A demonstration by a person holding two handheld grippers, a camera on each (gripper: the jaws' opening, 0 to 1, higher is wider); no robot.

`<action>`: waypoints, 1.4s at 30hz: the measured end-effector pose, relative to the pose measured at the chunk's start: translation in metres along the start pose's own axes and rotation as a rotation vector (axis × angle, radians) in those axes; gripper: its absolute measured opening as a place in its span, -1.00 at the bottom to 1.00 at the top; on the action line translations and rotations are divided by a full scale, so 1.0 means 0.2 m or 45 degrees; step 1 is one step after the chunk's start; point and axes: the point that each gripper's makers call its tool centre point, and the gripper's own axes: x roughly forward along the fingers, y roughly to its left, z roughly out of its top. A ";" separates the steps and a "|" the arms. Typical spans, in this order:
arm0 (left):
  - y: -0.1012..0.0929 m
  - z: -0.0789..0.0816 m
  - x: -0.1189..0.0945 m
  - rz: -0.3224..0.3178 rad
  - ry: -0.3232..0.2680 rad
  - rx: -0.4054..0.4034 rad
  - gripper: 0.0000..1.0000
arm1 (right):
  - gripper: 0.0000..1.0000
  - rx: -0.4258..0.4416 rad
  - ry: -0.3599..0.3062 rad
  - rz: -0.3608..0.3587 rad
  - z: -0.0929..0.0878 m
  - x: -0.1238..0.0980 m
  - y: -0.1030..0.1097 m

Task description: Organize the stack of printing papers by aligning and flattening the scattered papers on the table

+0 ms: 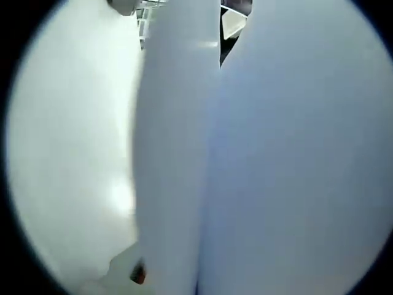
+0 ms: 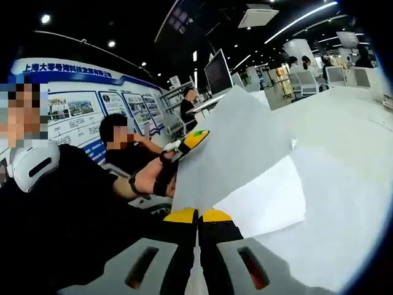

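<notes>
White printing-paper sheets [image 2: 245, 160] are rising tilted through the centre of the right gripper view, lifted off the pale white tabletop [image 2: 344, 184] at right, with another flat sheet lying beneath them. Right gripper [image 2: 198, 216], yellow-tipped with grey jaws, is sitting at bottom centre, jaws pressed together on the sheets' lower corner. Left gripper [image 2: 187, 144], yellow-tipped, is showing at the sheets' far left edge in a gloved hand [image 2: 161, 178]; jaw state there cannot be told. Left gripper view: blurred white paper [image 1: 184, 153] is curving close across the lens.
</notes>
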 end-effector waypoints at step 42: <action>0.00 -0.01 0.00 0.011 0.002 0.028 -0.88 | -0.74 -0.071 -0.166 -0.153 0.04 -0.03 -0.06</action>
